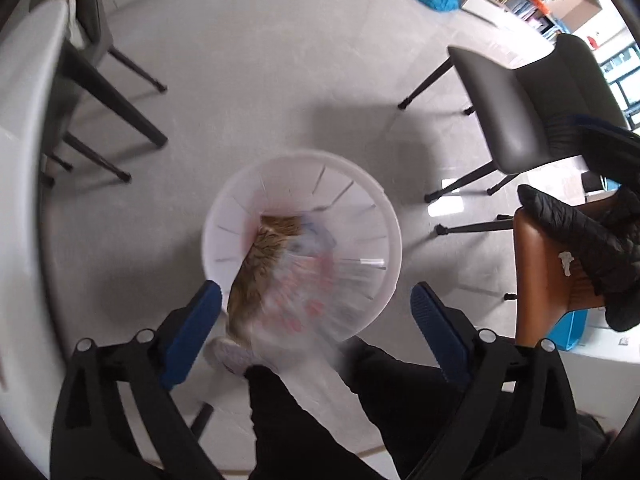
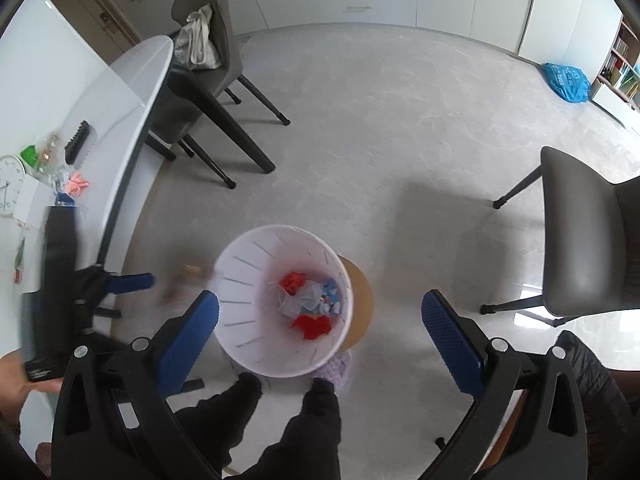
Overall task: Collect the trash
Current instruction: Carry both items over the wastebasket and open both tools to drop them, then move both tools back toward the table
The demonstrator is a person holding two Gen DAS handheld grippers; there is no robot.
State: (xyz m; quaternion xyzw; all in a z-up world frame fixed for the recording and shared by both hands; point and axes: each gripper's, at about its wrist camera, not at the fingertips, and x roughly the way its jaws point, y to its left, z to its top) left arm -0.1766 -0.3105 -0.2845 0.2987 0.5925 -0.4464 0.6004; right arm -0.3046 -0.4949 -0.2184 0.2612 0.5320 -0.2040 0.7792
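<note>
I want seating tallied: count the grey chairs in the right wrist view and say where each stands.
2. One grey chair is tucked at the white table, upper left, holding a tote bag. Another stands at right. Others may be out of frame.

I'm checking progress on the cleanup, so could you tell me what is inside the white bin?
The white bin holds red scraps, blue bits and clear plastic; whatever lies beneath them is covered.

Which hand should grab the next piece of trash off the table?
Probably left: the left gripper, open, is beside the white table where wrappers lie; the right gripper hangs over the bin.
</note>
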